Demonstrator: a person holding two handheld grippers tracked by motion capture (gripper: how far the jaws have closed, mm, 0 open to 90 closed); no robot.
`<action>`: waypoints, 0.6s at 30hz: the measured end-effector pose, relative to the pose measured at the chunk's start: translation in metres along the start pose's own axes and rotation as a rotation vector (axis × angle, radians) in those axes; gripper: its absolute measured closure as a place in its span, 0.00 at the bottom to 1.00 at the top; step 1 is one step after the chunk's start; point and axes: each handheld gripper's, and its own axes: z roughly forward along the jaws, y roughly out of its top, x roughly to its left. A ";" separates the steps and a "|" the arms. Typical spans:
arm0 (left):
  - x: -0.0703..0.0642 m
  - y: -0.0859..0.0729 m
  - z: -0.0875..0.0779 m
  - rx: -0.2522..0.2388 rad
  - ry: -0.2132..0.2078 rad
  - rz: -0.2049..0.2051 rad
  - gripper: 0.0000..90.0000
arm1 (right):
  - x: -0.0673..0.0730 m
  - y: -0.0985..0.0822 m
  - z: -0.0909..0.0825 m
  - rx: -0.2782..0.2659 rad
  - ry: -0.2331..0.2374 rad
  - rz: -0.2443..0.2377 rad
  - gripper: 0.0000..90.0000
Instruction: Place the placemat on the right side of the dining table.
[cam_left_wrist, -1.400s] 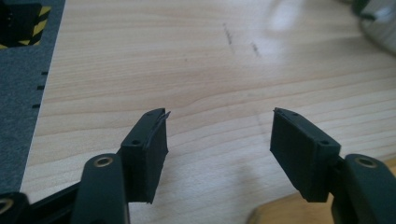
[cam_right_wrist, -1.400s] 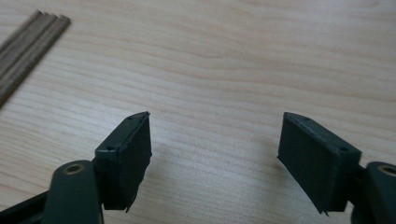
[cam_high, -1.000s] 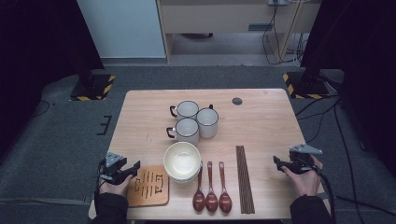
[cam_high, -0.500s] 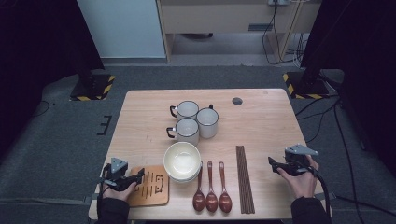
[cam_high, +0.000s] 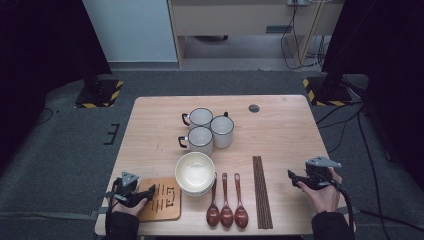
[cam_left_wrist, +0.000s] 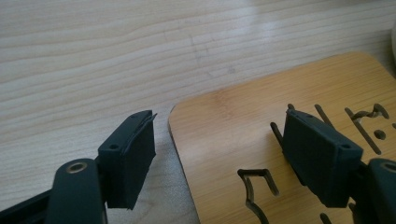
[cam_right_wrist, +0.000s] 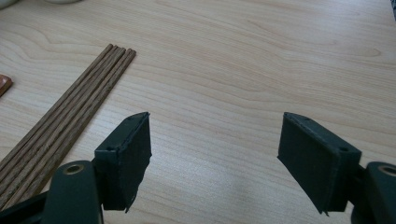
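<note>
- Bamboo trivet (cam_high: 161, 202) up for grabs here, lying flat on the table (cam_high: 280, 135) at the near left corner, just beside the white bowl (cam_high: 195, 172).
- Left gripper (cam_high: 150, 192) low over its left edge, jaws apart and just been opening. In the left gripper view, 1 pad (cam_left_wrist: 133, 149) over bare table and the other over the board, with the rounded corner between them and neither pressing on it.
- Right gripper (cam_high: 292, 177) parked near the right edge of the table, jaws wide apart with nothing between them, chopsticks (cam_high: 262, 192) off to its side.
- Biggest worry, probably: flat board with no lip to get under. Closing sideways from this pose likely to shove it across the wood instead of gripping it.
- Shoved rightward = bumped into the bowl, maybe knocking the 3 spoons (cam_high: 226, 200) out of line too.
- Also possible: pad tip caught in 1 of the cut-out slots, then a tilted, wobbly lift and a drop.
- Pinching just a corner risky too, with the board likely swinging down under its own weight.
- Looks-wise: thin honey-coloured slab, rounded corners, fine grain, pierced pattern of slots and small holes through the middle. Smooth finish, so probably slippery against the pads. Rigid and light, by the look of it.
</note>
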 end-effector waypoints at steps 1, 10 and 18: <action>0.000 0.000 0.000 0.000 -0.006 -0.003 0.28 | 0.000 0.000 0.000 0.000 0.000 0.000 0.29; 0.005 0.000 0.000 -0.004 -0.040 -0.018 0.38 | -0.002 -0.002 0.002 0.012 -0.002 0.000 0.28; 0.009 0.000 -0.001 0.001 -0.033 -0.016 0.38 | -0.003 -0.003 0.003 0.020 -0.008 -0.003 0.28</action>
